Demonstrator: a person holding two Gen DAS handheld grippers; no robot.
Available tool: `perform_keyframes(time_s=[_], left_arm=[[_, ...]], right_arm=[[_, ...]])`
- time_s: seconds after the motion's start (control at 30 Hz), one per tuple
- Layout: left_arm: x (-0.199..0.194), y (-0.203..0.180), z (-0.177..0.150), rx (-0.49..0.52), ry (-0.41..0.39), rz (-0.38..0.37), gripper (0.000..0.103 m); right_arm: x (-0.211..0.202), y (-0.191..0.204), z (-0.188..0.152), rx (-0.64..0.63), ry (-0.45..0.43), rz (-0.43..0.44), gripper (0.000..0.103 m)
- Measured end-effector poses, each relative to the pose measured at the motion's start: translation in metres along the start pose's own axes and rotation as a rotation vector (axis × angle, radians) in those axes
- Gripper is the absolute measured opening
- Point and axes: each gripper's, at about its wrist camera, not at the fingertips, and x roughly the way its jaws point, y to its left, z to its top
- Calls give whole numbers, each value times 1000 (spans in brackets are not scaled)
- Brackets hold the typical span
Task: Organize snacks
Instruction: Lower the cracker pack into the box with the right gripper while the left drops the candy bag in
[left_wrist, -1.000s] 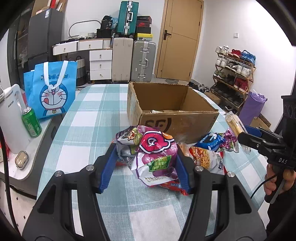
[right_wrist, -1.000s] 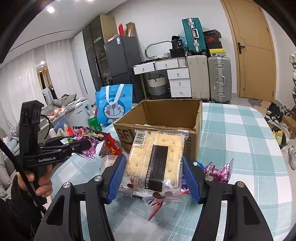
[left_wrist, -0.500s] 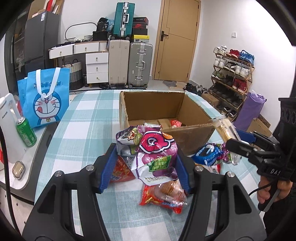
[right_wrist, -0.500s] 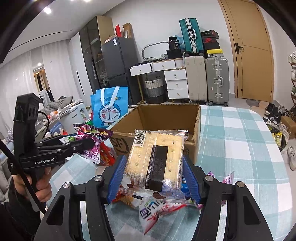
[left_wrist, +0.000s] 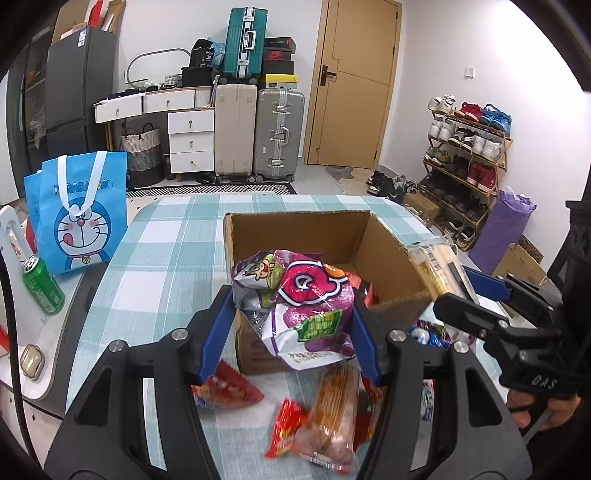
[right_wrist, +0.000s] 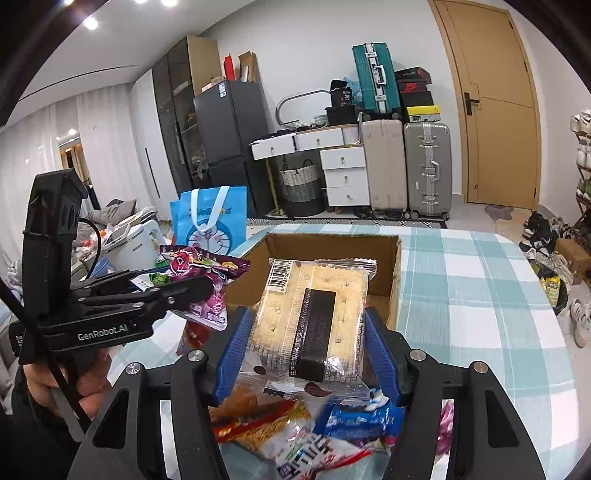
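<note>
Glossy plastic snack bags (left_wrist: 310, 317); matt cardboard box (left_wrist: 384, 243); checked cloth tablecloth (left_wrist: 162, 266).

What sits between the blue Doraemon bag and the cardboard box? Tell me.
Only bare checked tablecloth lies between the Doraemon bag and the cardboard box in the left wrist view; no snack is on that stretch.

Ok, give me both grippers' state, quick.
Left gripper: shut on the purple snack bags.
Right gripper: shut on the cracker pack.
</note>
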Motion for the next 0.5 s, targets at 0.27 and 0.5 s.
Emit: perform_keyframes(time_s=[0.27,0.5], left_arm=[[29,-1,10,-11,21,27,57],[48,0,14,-29,54,37,57]], right_arm=[[17,-17,11,62,26,1,62],[37,-28,23,136,59,10,62]])
